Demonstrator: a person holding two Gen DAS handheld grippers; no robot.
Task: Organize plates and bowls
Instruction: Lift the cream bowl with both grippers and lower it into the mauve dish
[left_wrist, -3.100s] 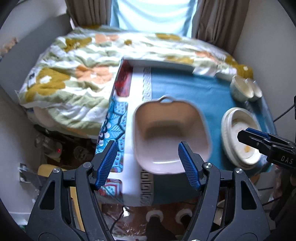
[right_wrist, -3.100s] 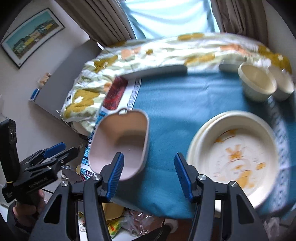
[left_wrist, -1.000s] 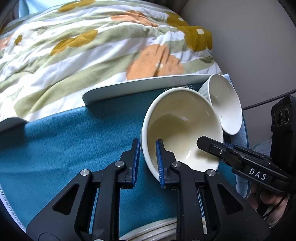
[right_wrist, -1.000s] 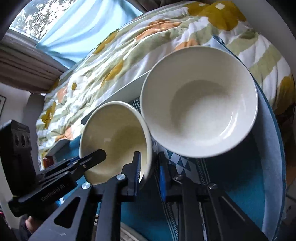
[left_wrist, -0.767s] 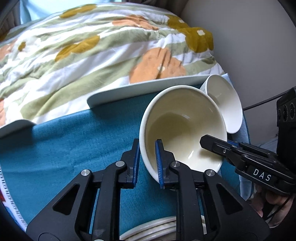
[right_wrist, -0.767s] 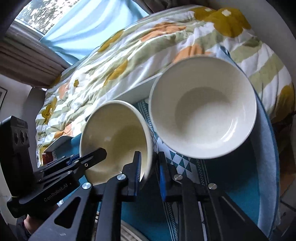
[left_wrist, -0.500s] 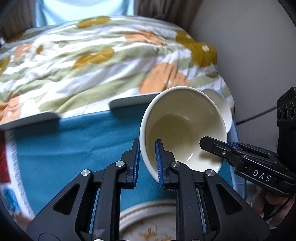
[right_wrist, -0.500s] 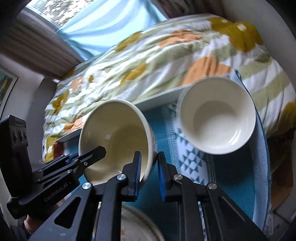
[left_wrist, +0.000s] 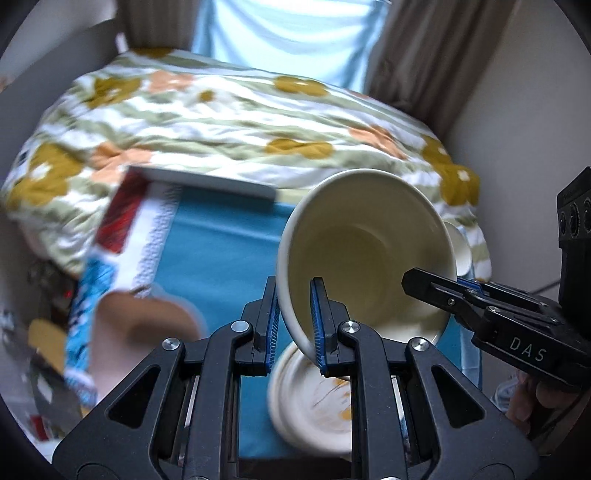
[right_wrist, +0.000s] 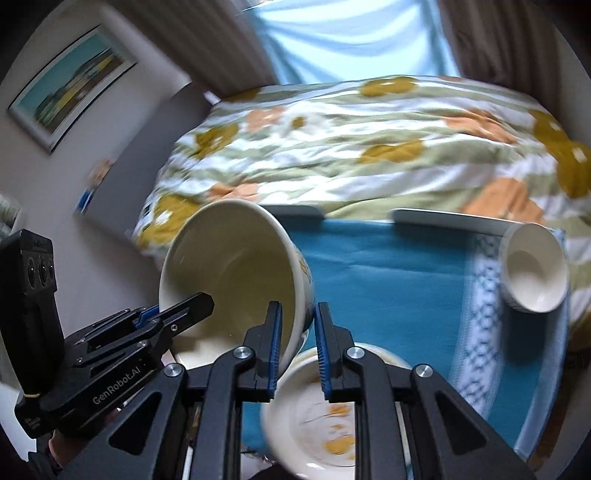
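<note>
Beyond the far edge of the table, a bed under a floral quilt (left_wrist: 236, 122) in white, green, mustard and orange, backed by a pale blue curtain (left_wrist: 291, 33) between brown drapes, with a framed picture (right_wrist: 70, 88) on the left wall. Nearer, a teal tablecloth (right_wrist: 388, 280) with a patterned white border covering the table. Held above the cloth, a large cream bowl (left_wrist: 365, 251), tipped on its side with the mouth facing the cameras and the base pointing away toward the bed. Clamped on the bowl's left rim, the left gripper (left_wrist: 294, 325), blue pads almost together with only the wall between them. Pinched likewise on the opposite rim, the right gripper (right_wrist: 297, 347), nearly closed. Readable on the grippers: "DAS" on the right one, "GenRobot.AI" on the left one. Below the bowl at the near edge, a stack of cream plates (right_wrist: 325, 428) with orange markings. At the far right corner, a small white bowl (right_wrist: 533, 269), upright. At the near left, a blurred pinkish tub (left_wrist: 144, 328).
</note>
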